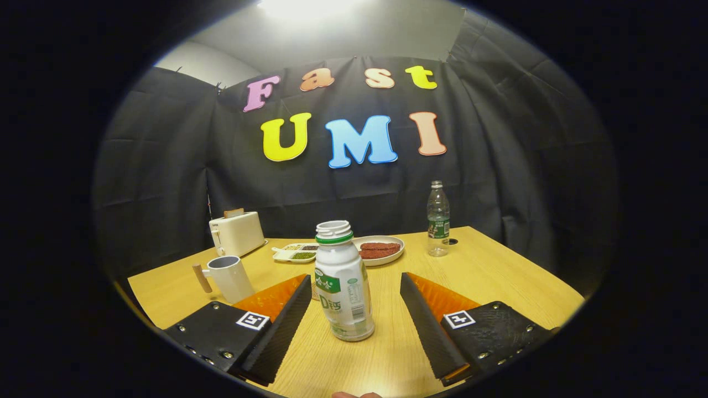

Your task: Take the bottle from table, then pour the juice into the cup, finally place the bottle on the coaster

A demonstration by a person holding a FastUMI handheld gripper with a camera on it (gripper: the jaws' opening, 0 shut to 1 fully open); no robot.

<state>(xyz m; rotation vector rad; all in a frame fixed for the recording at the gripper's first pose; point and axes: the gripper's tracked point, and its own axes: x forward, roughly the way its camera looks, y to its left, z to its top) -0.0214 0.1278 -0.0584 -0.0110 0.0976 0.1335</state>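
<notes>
Bottle standing between your open fingers, not yet gripped.

The bottle stands upright on the table, cap off, mouth open, so you'd do well to keep it level as you lift. It is white plastic with a green neck ring and a green-and-white label, and its body looks smooth and slightly waisted. Your gripper is spread wide and holds nothing; the left finger sits close to the bottle's side and the right finger stands farther off, so the bottle sits left of centre. The cup, white with a wooden handle, waits just beyond the left finger, within easy reach for pouring. Farther back sit a toaster, a divided tray, a plate of something red-brown, and a clear water bottle. I can't make out the coaster.
</notes>
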